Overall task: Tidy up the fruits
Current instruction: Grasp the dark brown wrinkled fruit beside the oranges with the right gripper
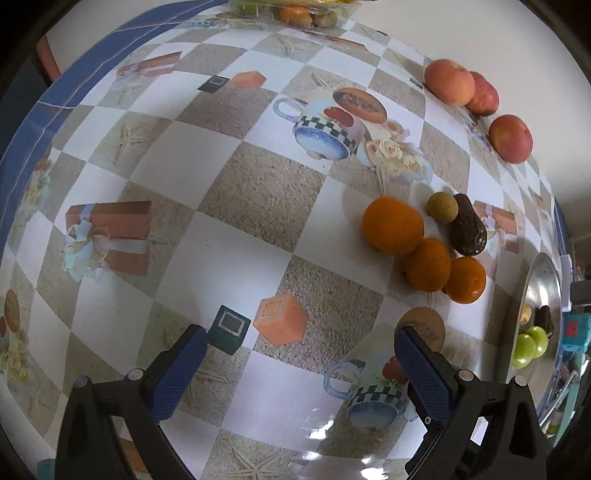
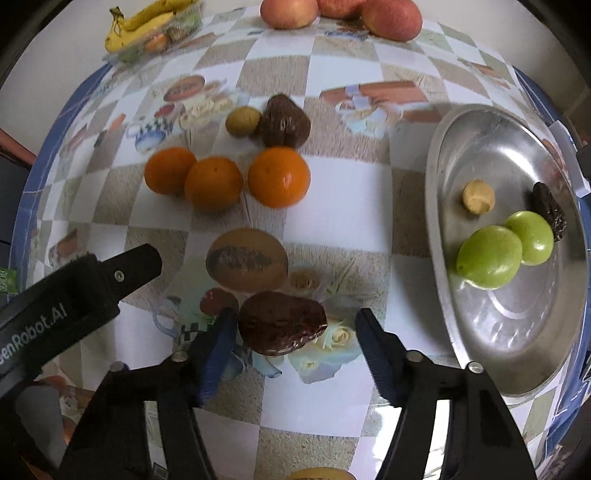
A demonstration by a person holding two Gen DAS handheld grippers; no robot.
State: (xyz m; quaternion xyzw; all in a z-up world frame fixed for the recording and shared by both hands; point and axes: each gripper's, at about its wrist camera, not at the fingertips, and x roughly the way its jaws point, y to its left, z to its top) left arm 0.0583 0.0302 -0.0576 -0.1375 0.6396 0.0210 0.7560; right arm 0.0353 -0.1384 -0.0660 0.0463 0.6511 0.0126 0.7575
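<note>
In the right wrist view, my right gripper (image 2: 293, 325) is open around a dark brown avocado (image 2: 282, 323); its left finger touches the fruit, the right one stands apart. Three oranges (image 2: 214, 182) lie in a row beyond, with a small brown fruit (image 2: 242, 120) and a second avocado (image 2: 284, 120) behind them. A steel plate (image 2: 458, 325) on the right holds two green fruits (image 2: 489, 256), a small tan fruit (image 2: 478, 196) and a dark fruit (image 2: 550, 210). My left gripper (image 1: 295, 363) is open and empty above the tablecloth, left of the oranges (image 1: 393, 225).
Three apples (image 2: 290, 13) sit at the far table edge, also in the left wrist view (image 1: 448, 81). A clear tray with bananas (image 2: 142, 24) and other fruit stands at the far left corner. The left gripper's body (image 2: 74, 299) reaches in from the left.
</note>
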